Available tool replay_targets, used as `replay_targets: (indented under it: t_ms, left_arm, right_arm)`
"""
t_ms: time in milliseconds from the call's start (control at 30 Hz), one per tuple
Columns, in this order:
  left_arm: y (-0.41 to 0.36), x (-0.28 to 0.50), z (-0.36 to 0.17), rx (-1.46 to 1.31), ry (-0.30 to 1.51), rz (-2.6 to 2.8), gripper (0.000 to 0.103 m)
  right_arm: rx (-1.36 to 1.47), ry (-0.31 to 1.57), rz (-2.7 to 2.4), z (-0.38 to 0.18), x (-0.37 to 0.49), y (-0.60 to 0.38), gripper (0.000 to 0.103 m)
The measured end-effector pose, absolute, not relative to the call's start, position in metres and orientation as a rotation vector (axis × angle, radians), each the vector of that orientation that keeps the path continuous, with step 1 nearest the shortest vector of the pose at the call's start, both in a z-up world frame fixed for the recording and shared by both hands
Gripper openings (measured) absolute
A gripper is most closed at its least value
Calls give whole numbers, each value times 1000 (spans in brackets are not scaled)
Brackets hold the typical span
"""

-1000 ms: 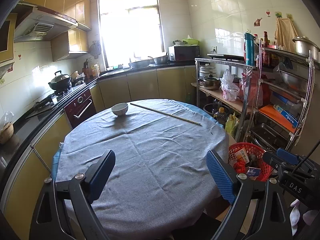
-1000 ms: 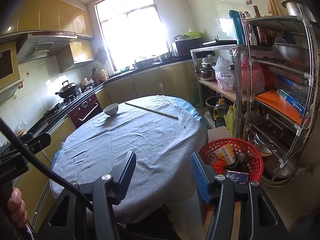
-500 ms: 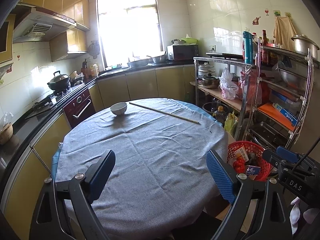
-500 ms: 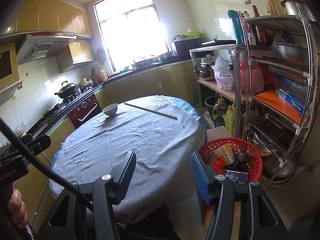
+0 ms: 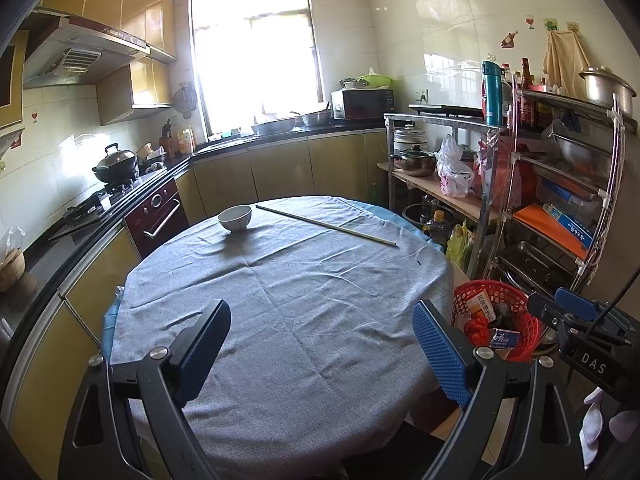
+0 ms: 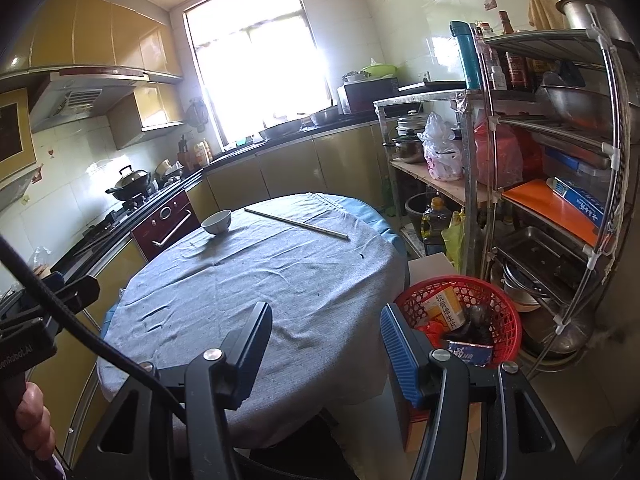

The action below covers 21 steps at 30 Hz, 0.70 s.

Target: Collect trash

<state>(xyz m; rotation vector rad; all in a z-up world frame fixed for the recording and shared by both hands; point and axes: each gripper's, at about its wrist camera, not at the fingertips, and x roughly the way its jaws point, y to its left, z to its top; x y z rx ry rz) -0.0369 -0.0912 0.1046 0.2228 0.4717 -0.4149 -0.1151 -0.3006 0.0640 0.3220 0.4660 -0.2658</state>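
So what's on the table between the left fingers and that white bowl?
Nothing: only bare grey cloth lies between the left gripper and the bowl, per the left wrist view.

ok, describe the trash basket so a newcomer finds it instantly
Start at the round table under its grey cloth. Just off its right edge, in front of the metal shelving rack, sits the red basket. It is the only red woven-plastic container, holding a yellow carton and wrappers.

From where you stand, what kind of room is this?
A home kitchen, most likely: a wok sits on a gas stove under a range hood, a microwave stands on the counter, and a metal rack holds pots and bottles beside a cloth-covered round table.
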Motion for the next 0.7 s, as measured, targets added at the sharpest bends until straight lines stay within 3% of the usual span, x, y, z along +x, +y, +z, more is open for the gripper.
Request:
replay_targets:
  t_ms: [700]
  left_arm:
    - [-91, -36, 103, 225, 480, -415, 92]
  right_arm:
    - [322, 473, -262, 61, -115, -299, 61]
